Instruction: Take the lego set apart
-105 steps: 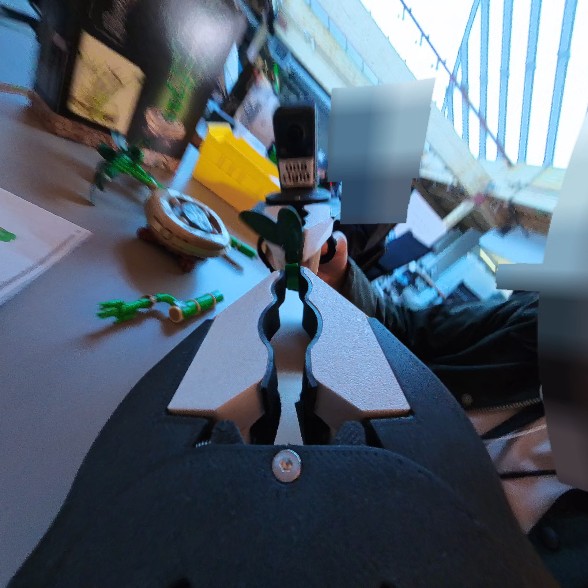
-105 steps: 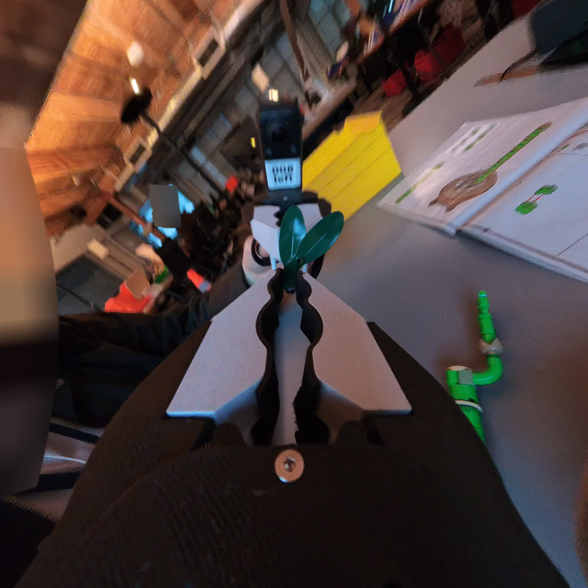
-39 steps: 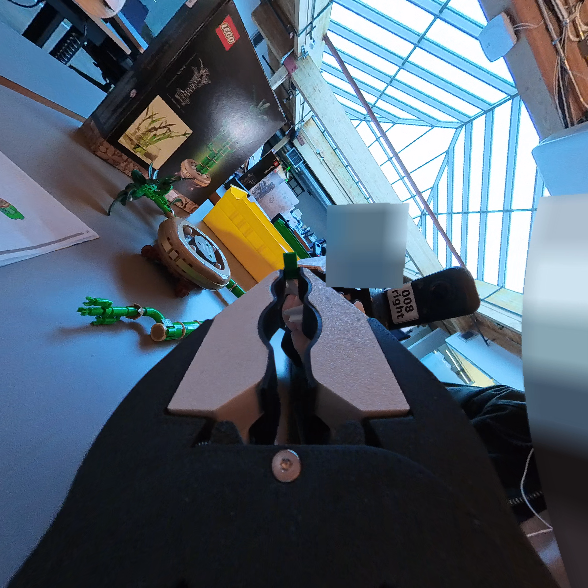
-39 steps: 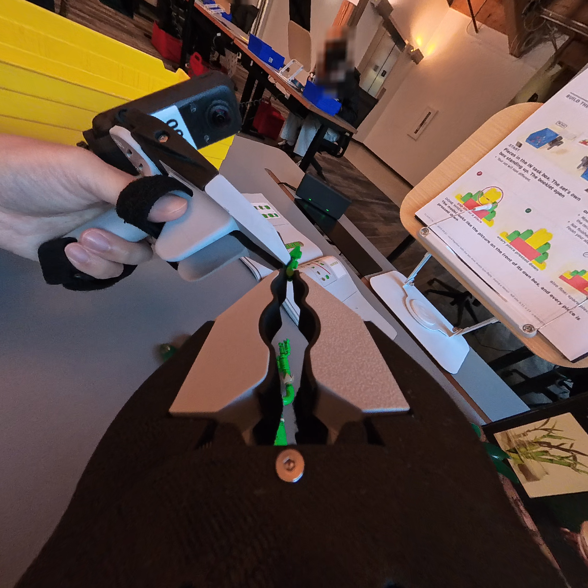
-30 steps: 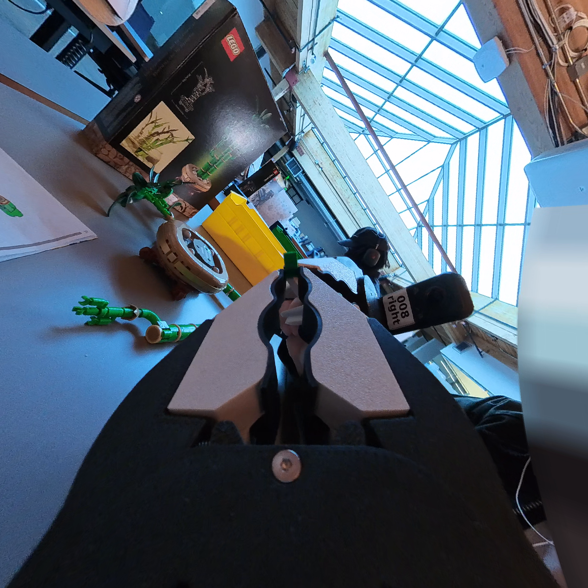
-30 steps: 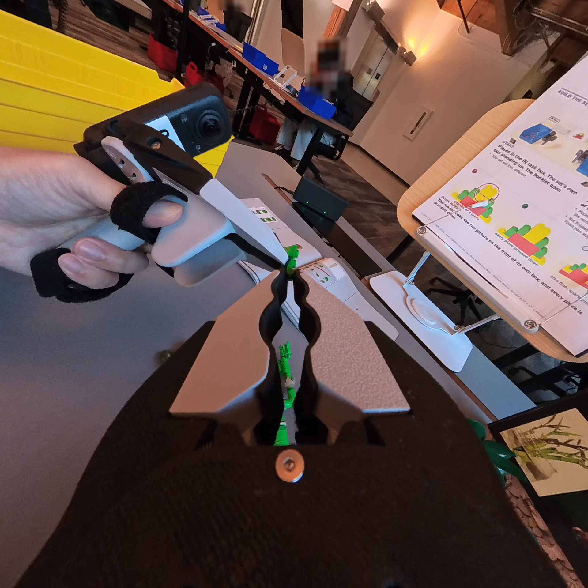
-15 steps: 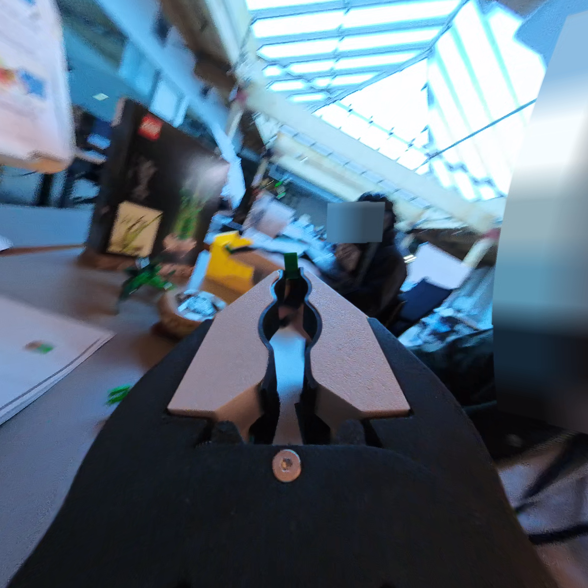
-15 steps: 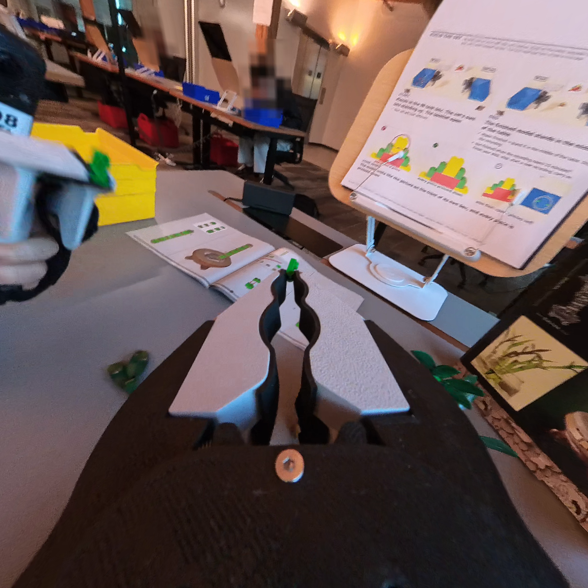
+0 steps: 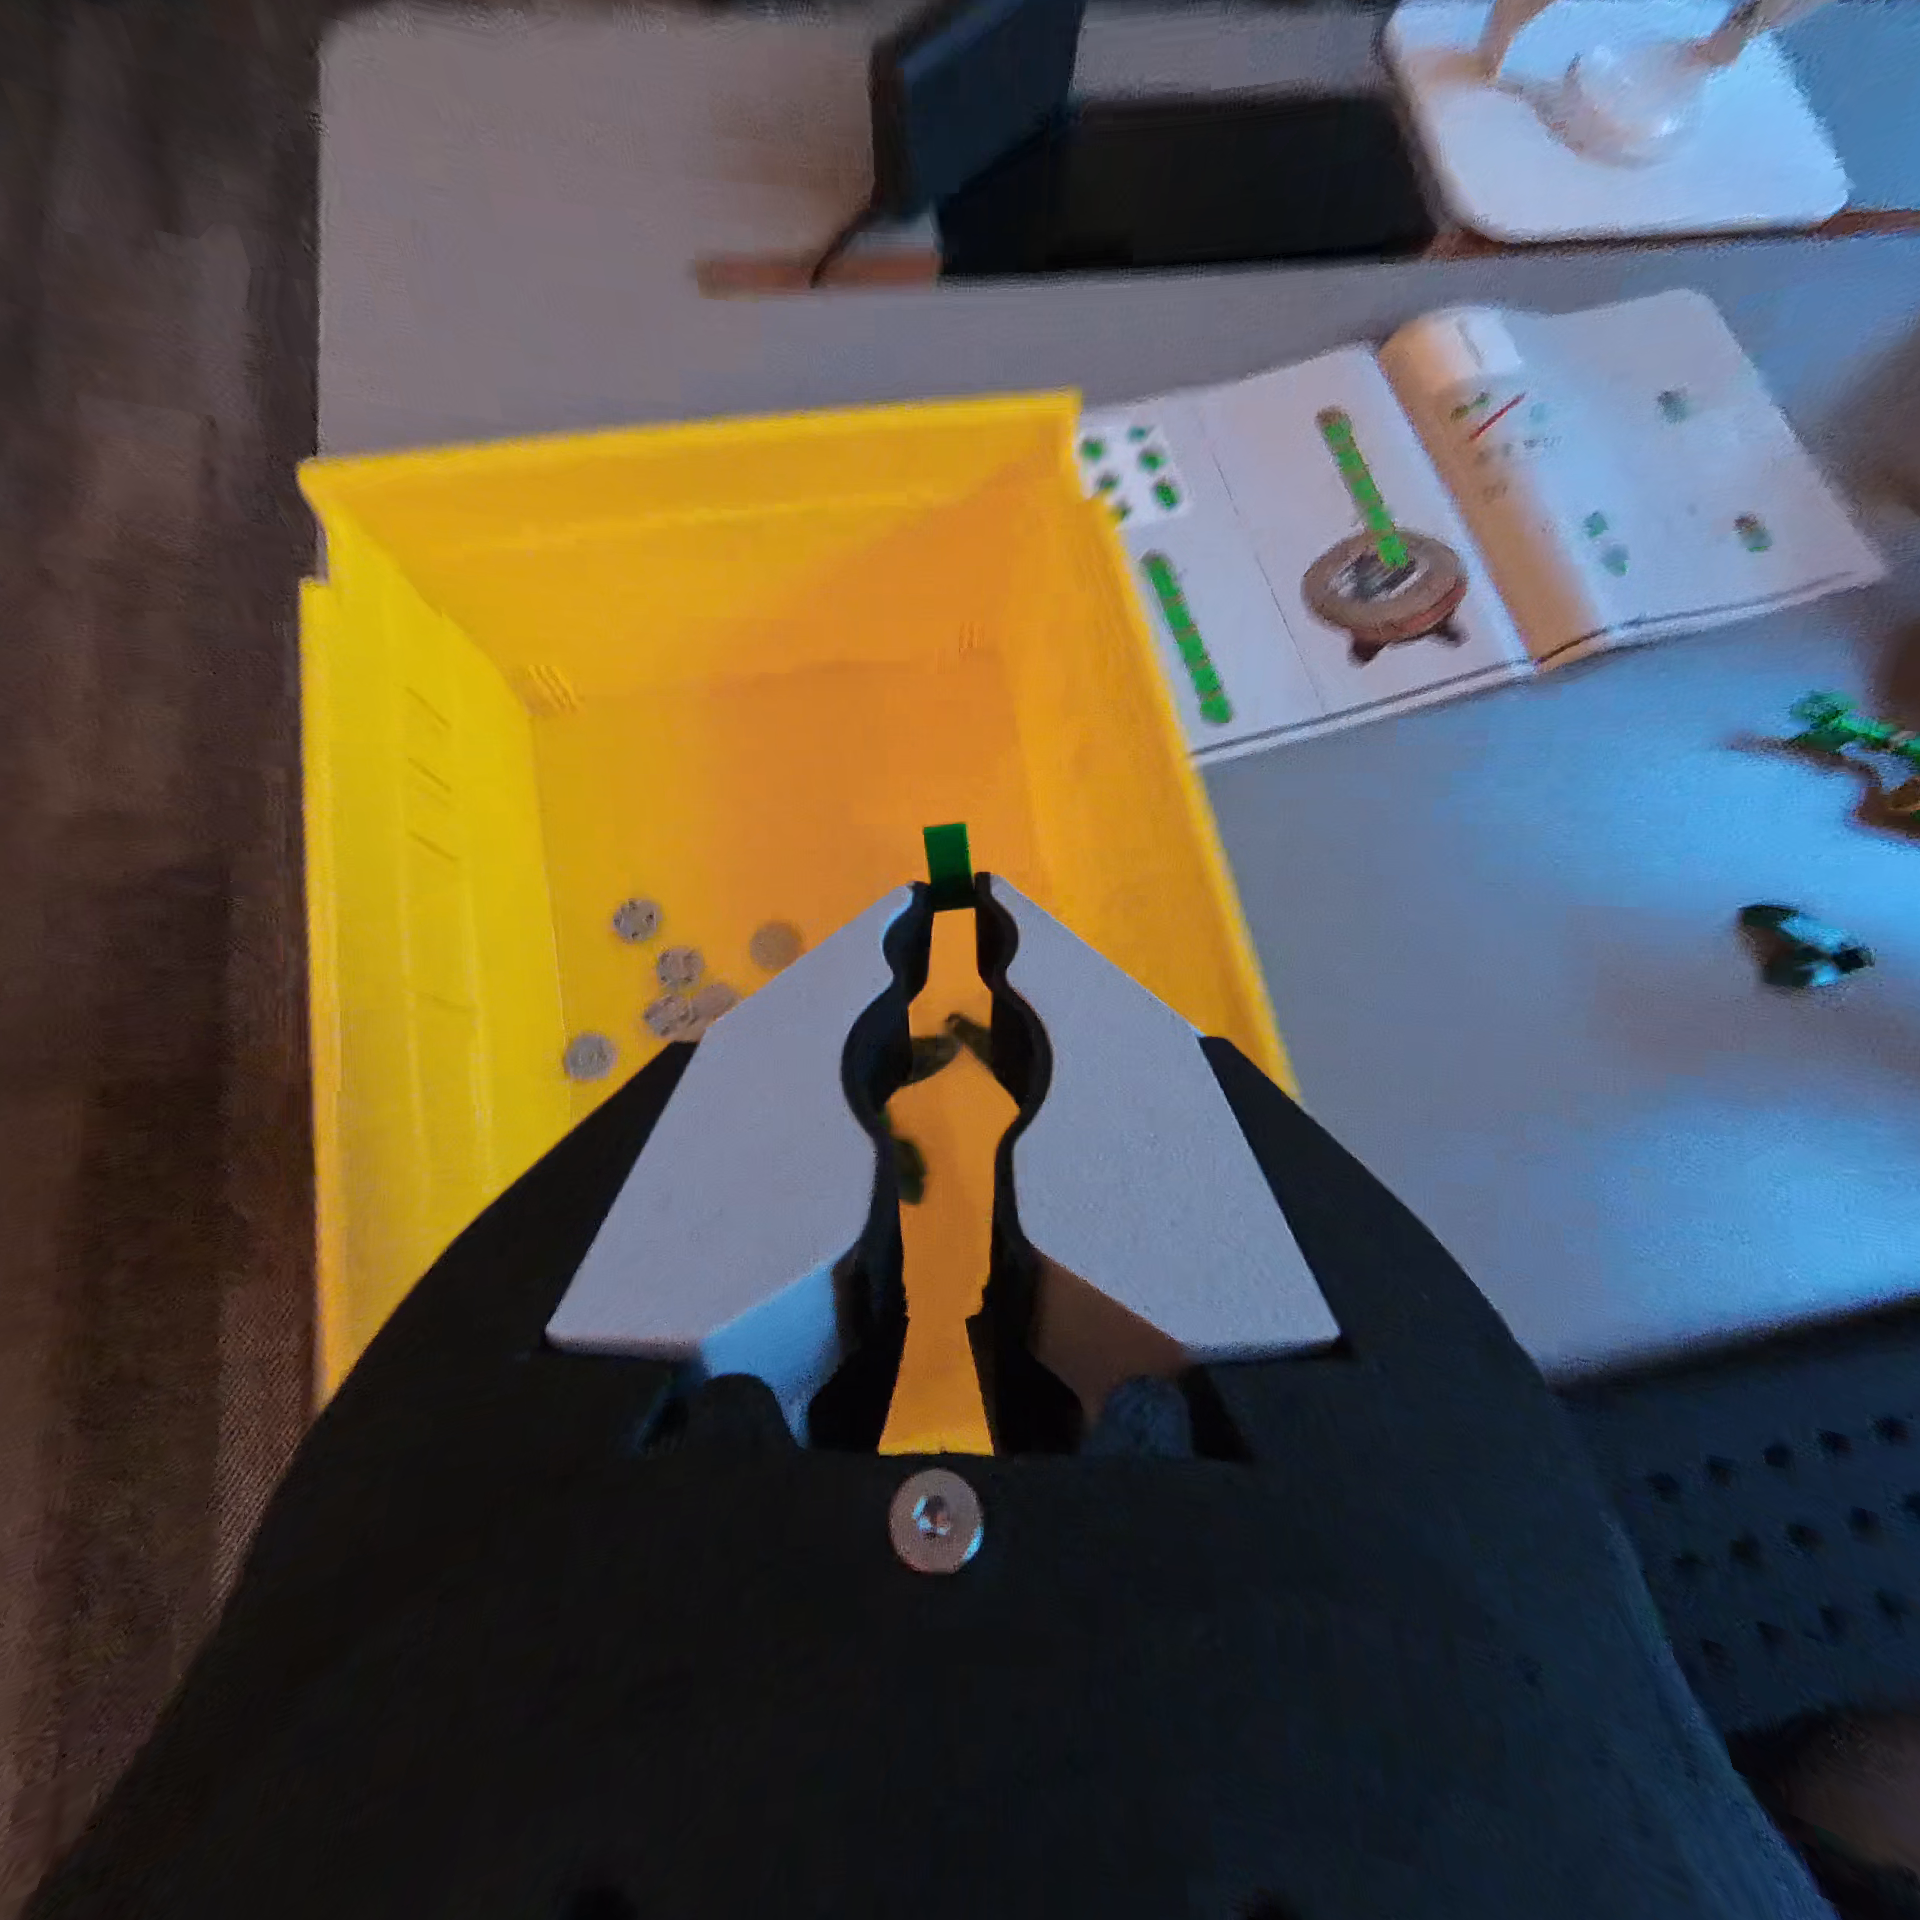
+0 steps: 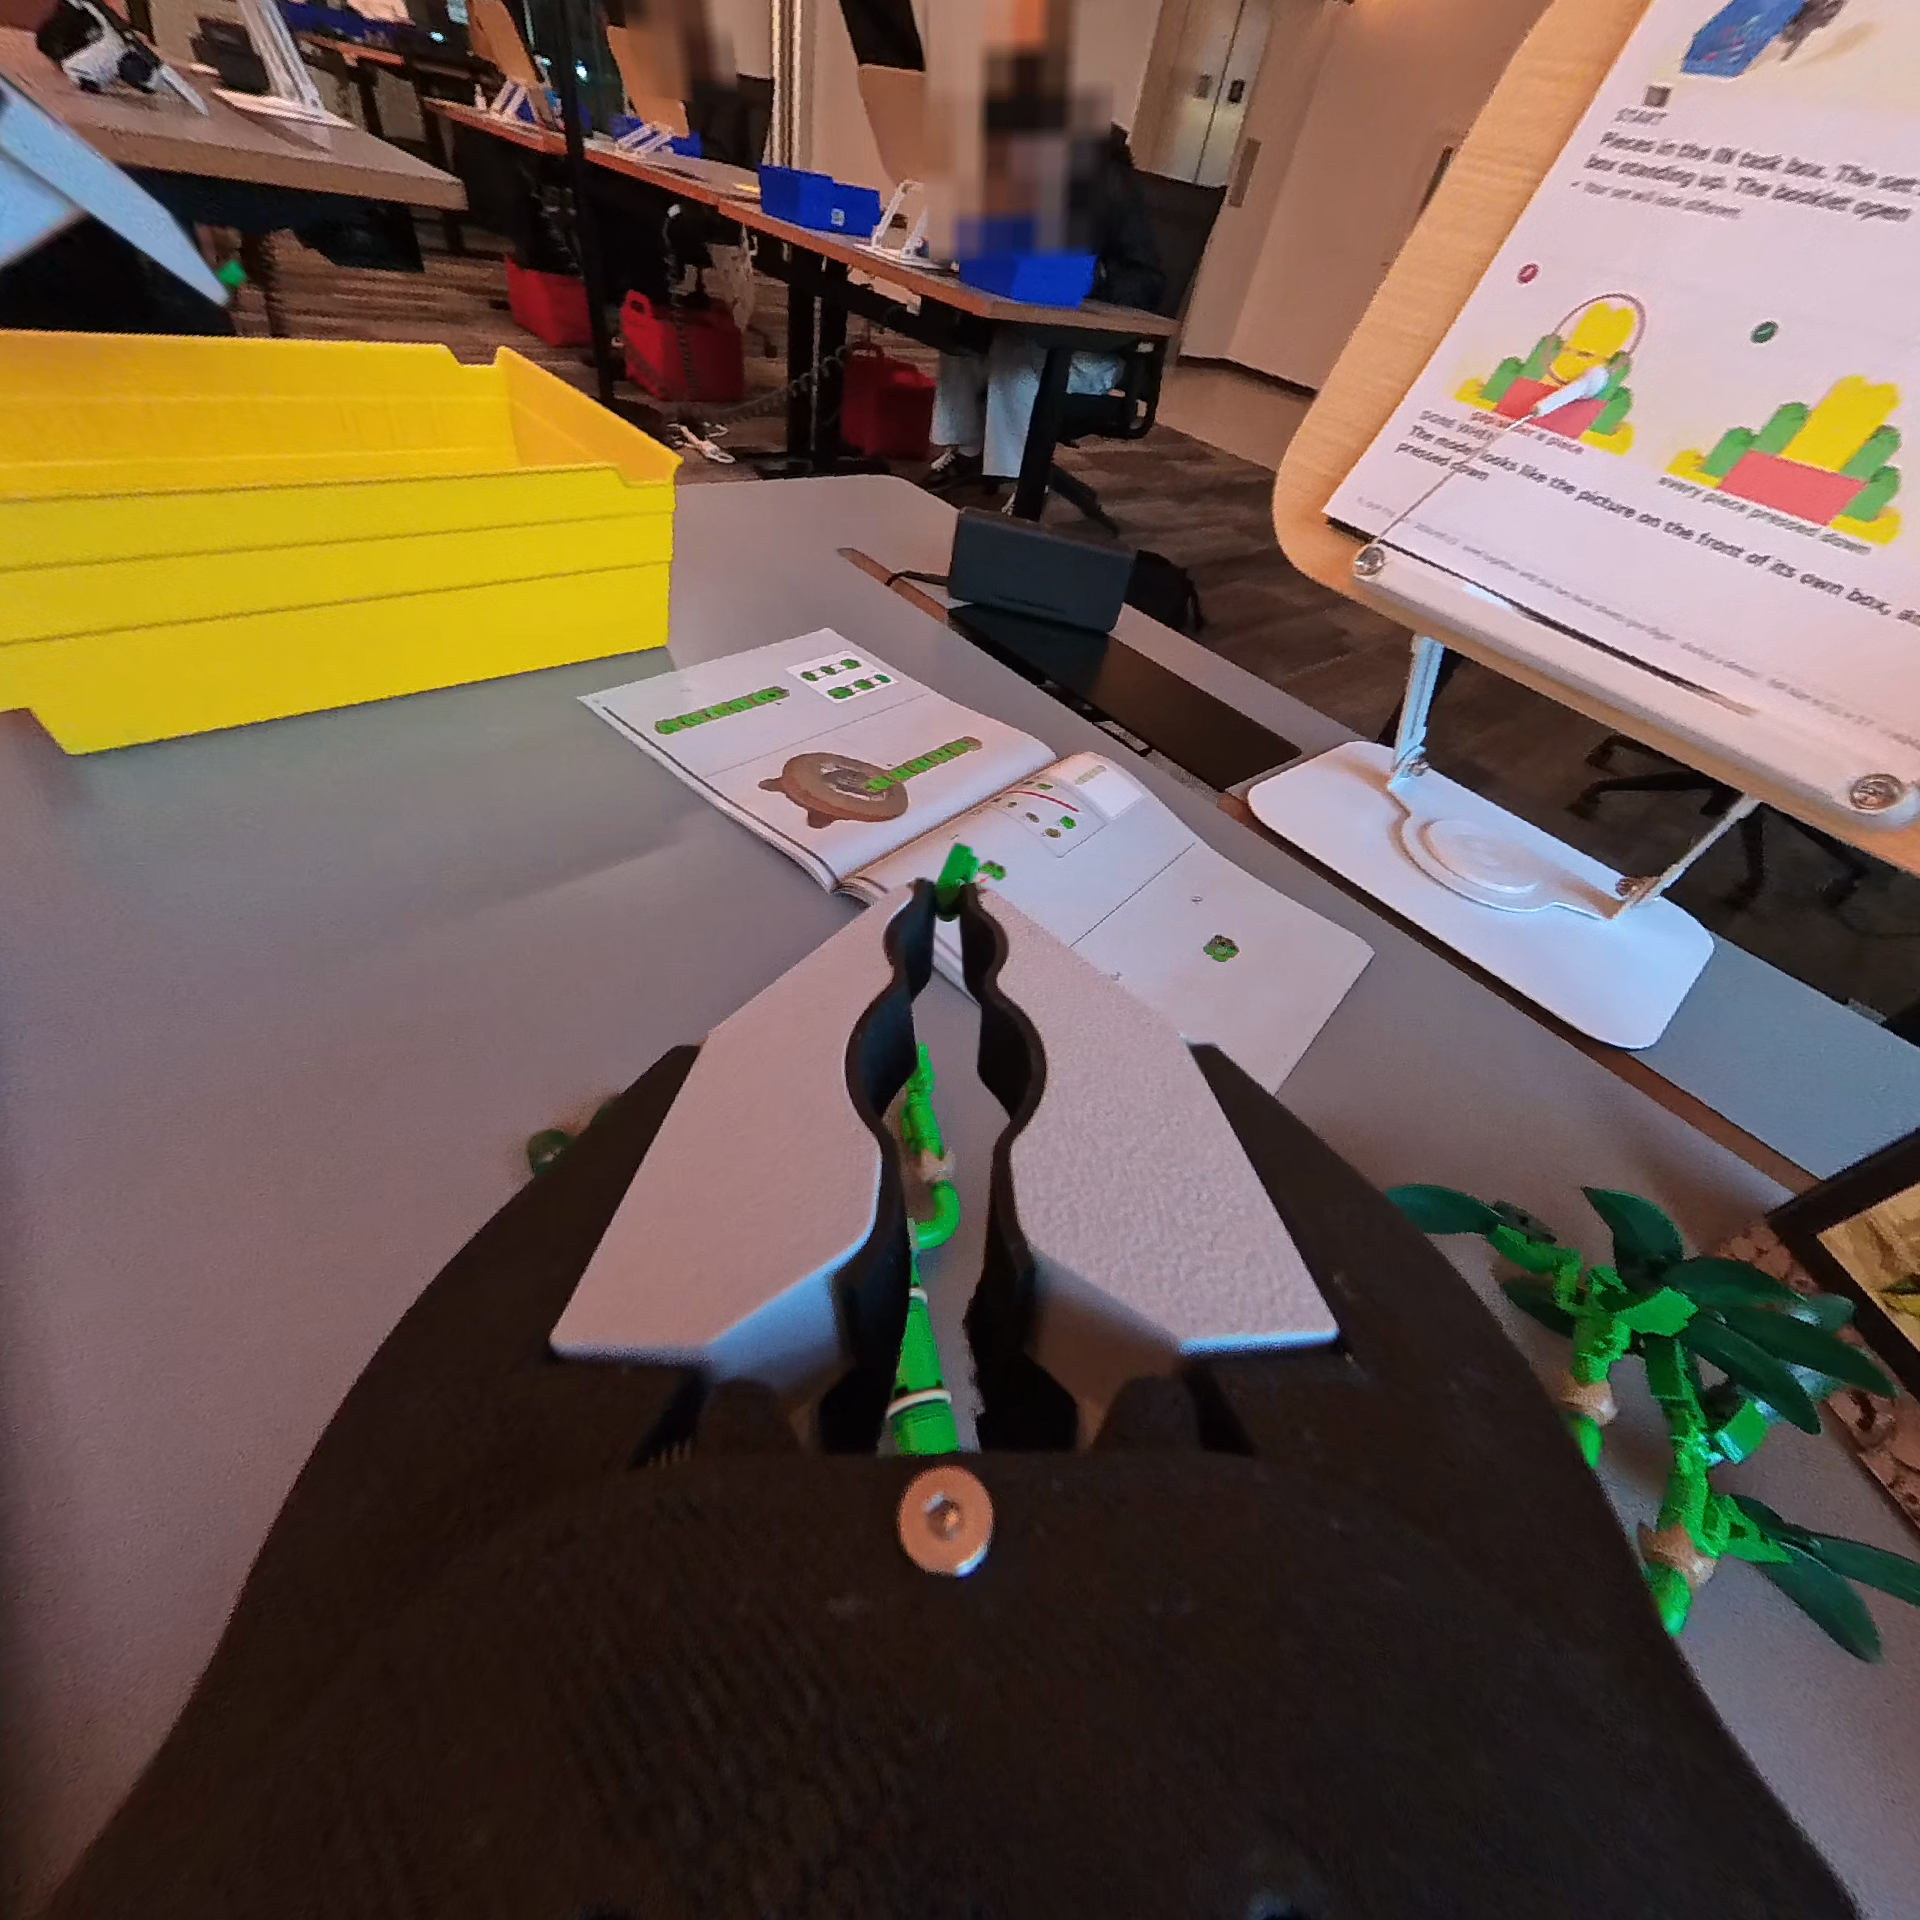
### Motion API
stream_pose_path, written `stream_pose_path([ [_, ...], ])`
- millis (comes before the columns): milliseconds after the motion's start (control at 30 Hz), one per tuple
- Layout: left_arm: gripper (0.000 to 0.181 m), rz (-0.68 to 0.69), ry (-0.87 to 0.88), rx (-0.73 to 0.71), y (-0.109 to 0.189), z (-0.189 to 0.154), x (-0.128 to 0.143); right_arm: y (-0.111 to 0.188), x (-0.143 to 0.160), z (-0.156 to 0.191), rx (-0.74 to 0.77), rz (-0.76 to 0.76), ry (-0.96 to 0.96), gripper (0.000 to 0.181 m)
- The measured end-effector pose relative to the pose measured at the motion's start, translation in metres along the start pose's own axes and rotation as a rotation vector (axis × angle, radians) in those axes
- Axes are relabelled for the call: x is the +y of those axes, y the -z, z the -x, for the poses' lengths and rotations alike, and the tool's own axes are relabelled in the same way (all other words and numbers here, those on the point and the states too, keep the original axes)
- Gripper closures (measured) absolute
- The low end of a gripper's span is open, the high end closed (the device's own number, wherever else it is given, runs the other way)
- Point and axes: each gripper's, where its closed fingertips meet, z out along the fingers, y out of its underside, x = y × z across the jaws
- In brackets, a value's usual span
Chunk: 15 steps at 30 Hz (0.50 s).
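Observation:
My left gripper (image 9: pixel 947 896) is shut on a small green lego piece (image 9: pixel 947 854) and hangs over the open yellow bin (image 9: pixel 416 831), pointing down into it. Several grey round pieces (image 9: pixel 670 987) and dark green leaves (image 9: pixel 940 1039) lie on the bin floor. My right gripper (image 10: pixel 940 902) is shut on a small bright green piece (image 10: pixel 956 868) above the grey table. A green bamboo stem (image 10: pixel 925 1226) lies on the table below its fingers. A leafy green plant section (image 10: pixel 1662 1351) lies to its right. The left gripper (image 10: pixel 94 208) shows at the top left of the right wrist view.
An open instruction booklet (image 10: pixel 914 790) lies beside the yellow bin (image 10: pixel 312 520). A picture board on a white stand (image 10: pixel 1475 852) stands at the back right. A dark green leaf piece (image 9: pixel 1803 956) and green stem parts (image 9: pixel 1855 732) lie on the table. A black perforated mat (image 9: pixel 1766 1507) is near the front edge. Across from one pair of fingers to the other is roughly 40 centimetres. The green bamboo stem (image 10: pixel 925 1226) sits 12 centimetres or so from the ends of my right fingers.
The grippers have pulled apart, each keeping a small green piece. My left gripper has swung over the yellow bin and tipped down. My right gripper has moved nearer the booklet and stem.

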Motion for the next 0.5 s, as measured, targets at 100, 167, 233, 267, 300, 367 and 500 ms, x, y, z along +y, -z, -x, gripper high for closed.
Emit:
stream_pose_path([
  [100,0.175,0.138,-0.047,-0.016,-0.027,0.031,0.031,-0.001,0.004,0.006,0.000,0.025,0.046,0.178],
  [167,0.170,0.208,-0.075,0.002,-0.043,0.037,0.049,-0.002,0.007,0.008,0.004,0.038,0.062,0.178],
  [233,0.156,0.253,-0.088,-0.016,-0.052,0.045,0.059,-0.005,0.011,0.007,0.003,0.046,0.055,0.178],
  [267,0.150,0.268,-0.102,-0.036,-0.054,0.049,0.060,-0.006,0.013,0.007,0.001,0.052,0.046,0.178],
  [300,0.145,0.274,-0.122,-0.055,-0.054,0.051,0.060,-0.007,0.015,0.006,0.001,0.058,0.040,0.178],
  [367,0.144,0.241,-0.139,-0.063,-0.049,0.047,0.051,-0.008,0.017,0.001,0.034,0.066,0.052,0.178],
  [500,0.142,-0.071,-0.110,0.250,-0.021,-0.052,-0.004,-0.004,0.001,-0.004,0.149,0.015,0.183,0.178],
])
